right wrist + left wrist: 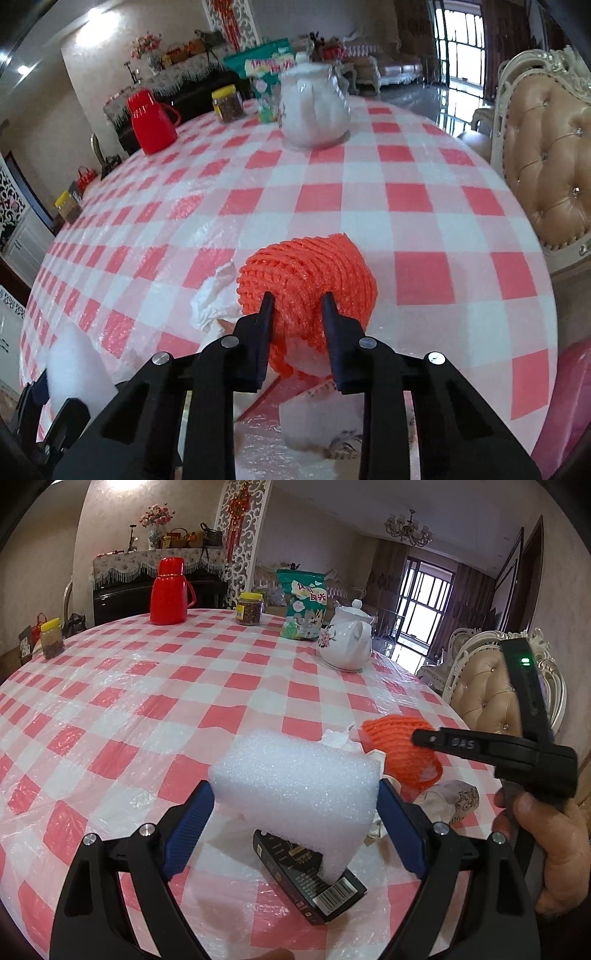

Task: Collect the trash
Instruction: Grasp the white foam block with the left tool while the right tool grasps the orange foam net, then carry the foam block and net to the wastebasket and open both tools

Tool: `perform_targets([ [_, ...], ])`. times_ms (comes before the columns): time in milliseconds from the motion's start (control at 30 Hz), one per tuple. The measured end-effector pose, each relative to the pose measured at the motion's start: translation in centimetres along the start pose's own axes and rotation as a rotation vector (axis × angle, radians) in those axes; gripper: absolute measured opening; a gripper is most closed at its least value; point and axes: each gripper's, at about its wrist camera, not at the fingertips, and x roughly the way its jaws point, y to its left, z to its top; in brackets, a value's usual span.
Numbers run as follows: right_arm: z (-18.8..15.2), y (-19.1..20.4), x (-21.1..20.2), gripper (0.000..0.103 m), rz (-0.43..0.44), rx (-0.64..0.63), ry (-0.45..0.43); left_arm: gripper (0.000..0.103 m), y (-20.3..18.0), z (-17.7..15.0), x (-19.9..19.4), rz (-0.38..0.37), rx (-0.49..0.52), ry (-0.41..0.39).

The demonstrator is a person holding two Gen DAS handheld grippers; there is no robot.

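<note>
My left gripper is shut on a white foam block, its blue pads pressing on both sides just above the checked tablecloth. Under the block lies a black carton with a barcode. To the right, my right gripper is shut on an orange foam net, pinching its near end. In the left wrist view the right gripper comes in from the right, held by a hand. A crumpled white tissue lies to the left of the net, and patterned crumpled paper in front of it.
At the far side of the round table stand a white teapot, a green snack bag, a red thermos and two yellow-lidded jars. A padded chair stands close to the table's right edge.
</note>
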Motion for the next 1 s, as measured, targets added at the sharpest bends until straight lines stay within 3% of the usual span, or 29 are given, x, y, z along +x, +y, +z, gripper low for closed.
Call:
perform_targets([
  [400, -0.8, -3.4, -5.7, 0.027, -0.017, 0.046, -0.141, 0.085, -1.1, 0.0, -0.8, -0.001, 0.017, -0.026],
  [667, -1.6, -5.6, -8.4, 0.027, -0.031, 0.079, -0.184, 0.085, -2.3, 0.3, -1.7, -0.001, 0.034, -0.042],
  [1000, -4.6, -9.8, -13.3, 0.027, -0.103, 0.122, -0.243, 0.085, -6.3, 0.4, -2.3, -0.068, 0.094, -0.041],
])
